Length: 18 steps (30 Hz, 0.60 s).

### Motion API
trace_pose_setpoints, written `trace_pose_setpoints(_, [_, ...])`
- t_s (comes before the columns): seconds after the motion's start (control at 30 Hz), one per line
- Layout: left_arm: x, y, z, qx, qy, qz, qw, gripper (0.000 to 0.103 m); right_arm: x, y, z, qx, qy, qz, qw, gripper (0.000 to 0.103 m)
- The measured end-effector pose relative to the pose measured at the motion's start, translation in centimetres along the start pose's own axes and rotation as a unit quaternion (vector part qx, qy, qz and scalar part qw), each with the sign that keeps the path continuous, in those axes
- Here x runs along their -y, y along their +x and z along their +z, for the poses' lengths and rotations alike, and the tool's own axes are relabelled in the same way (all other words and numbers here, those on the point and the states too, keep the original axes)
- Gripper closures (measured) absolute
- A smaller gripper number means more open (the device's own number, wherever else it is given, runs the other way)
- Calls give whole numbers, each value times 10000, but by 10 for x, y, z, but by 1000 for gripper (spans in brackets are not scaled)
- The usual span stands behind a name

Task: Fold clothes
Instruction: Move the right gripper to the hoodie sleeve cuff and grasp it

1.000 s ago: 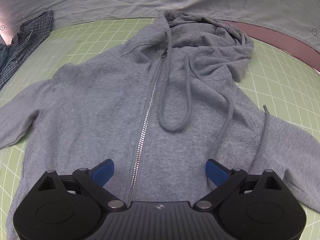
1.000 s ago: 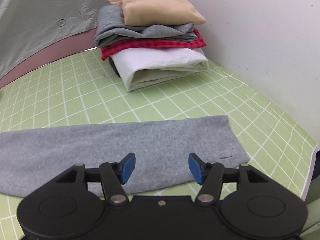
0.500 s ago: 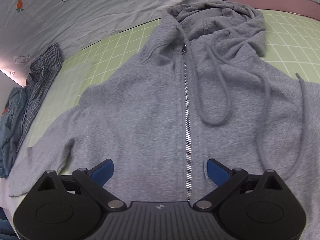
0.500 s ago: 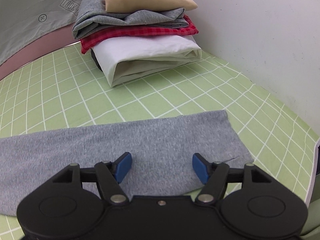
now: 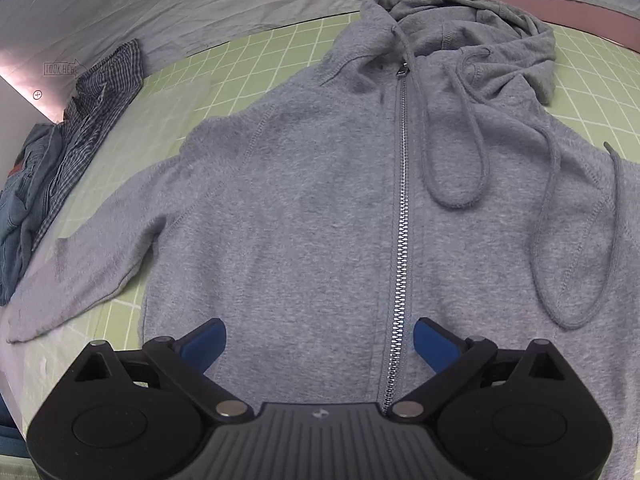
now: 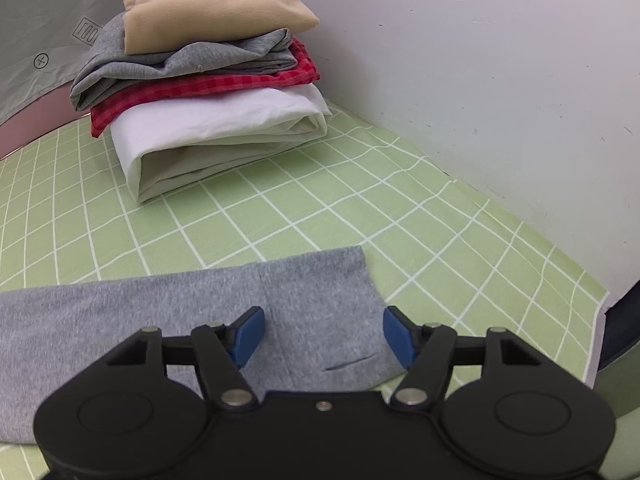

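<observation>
A grey zip-up hoodie (image 5: 320,208) lies flat, front up, on the green grid mat (image 5: 248,56), hood at the far end, drawstrings loose on the chest. My left gripper (image 5: 320,342) is open and empty above the lower front, the zipper (image 5: 400,240) between its blue fingers. In the right wrist view, one grey sleeve (image 6: 200,304) lies stretched across the mat (image 6: 400,216). My right gripper (image 6: 324,336) is open and empty just above the cuff end.
A stack of folded clothes (image 6: 208,92) stands at the far side by the white wall (image 6: 500,80). A pile of checked and denim clothes (image 5: 60,148) lies at the left mat edge. A grey sheet (image 5: 200,4) lies behind the mat.
My left gripper has shifted left across the hoodie, so the left sleeve and the pile show more. My right gripper has moved toward the cuff end of the sleeve. Both stay open.
</observation>
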State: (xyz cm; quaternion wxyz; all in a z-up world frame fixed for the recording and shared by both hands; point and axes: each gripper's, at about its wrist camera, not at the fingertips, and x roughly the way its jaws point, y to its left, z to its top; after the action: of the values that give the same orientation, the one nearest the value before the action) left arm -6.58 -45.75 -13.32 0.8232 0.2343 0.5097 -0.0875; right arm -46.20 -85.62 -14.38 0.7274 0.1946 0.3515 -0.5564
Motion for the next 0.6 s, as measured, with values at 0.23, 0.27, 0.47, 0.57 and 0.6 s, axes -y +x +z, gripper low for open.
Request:
trace_pose_setpoints(0.23, [4,0,-1,-48,-62,-45,10000,4,-7,3,4,-32,-240,707,9972,57])
trace_pose_setpoints(0.27, [4,0,0,-62,-82,-62,9999,4,-10,5,4,-71,-305,732,9968,59])
trace_pose_setpoints(0.47, [0,2,-1,-120,-237,-136,9996,3,-16,2,1,-16,-370,724,9967,95])
trace_pose_setpoints(0.57, [-1,2,-1,-125,-254,-157,9995,2,-13,-15,4,209,-352,629,9972,96])
trace_pose_setpoints(0.6, [-2,2,-1,-130,-263,-171,9994,2,-12,-21,5,291,-347,594,9972,96])
